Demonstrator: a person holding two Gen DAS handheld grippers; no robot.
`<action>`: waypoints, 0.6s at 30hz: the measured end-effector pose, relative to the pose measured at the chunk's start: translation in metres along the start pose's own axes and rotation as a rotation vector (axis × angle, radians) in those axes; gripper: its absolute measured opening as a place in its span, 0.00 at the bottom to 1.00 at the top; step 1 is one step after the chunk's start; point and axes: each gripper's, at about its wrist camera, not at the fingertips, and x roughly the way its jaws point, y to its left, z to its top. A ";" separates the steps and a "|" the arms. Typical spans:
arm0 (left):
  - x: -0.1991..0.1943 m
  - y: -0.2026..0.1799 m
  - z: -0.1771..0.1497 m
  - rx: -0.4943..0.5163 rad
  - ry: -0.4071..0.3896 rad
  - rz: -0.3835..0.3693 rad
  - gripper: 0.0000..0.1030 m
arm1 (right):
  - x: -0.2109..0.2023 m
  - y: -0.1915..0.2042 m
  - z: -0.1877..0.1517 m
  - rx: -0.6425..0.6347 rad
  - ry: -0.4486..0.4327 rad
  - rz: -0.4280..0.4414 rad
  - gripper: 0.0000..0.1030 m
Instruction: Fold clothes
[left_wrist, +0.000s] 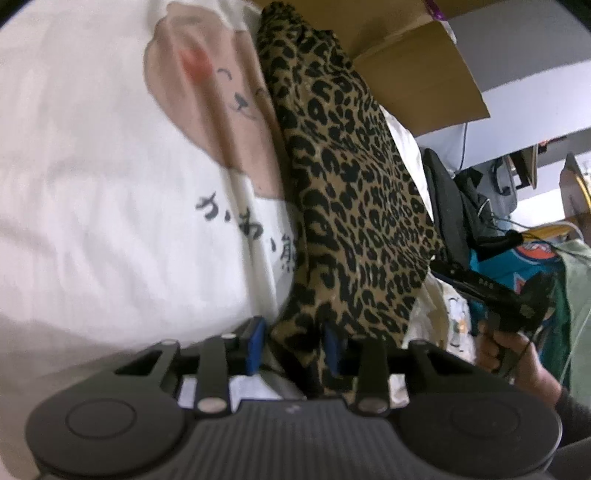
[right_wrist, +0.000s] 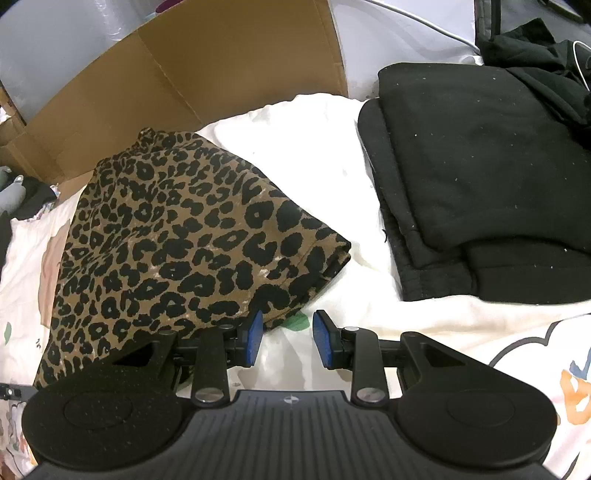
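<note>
A folded leopard-print garment (right_wrist: 177, 236) lies on a white printed bed cover (right_wrist: 317, 158). In the left wrist view the leopard garment (left_wrist: 347, 192) runs between my left gripper's (left_wrist: 295, 343) open blue pads (left_wrist: 256, 343), its near edge draped over the right pad. My right gripper (right_wrist: 288, 341) is open and empty, hovering over the cover just beside the garment's near right corner. The right gripper also shows in the left wrist view (left_wrist: 509, 299), held by a hand.
A stack of folded black clothes (right_wrist: 480, 177) lies to the right on the cover. An open cardboard box (right_wrist: 207, 62) stands behind the leopard garment. A teal garment (left_wrist: 524, 266) and cables lie at the far right.
</note>
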 end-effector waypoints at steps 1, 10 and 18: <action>0.000 0.002 -0.001 -0.021 0.001 -0.011 0.34 | 0.000 -0.001 0.001 0.004 -0.002 0.003 0.36; -0.003 0.011 0.000 -0.143 -0.026 -0.068 0.31 | 0.001 -0.002 0.001 0.013 0.003 0.014 0.36; 0.001 -0.003 0.006 -0.077 -0.032 -0.072 0.31 | 0.002 0.000 -0.002 0.005 0.012 0.016 0.36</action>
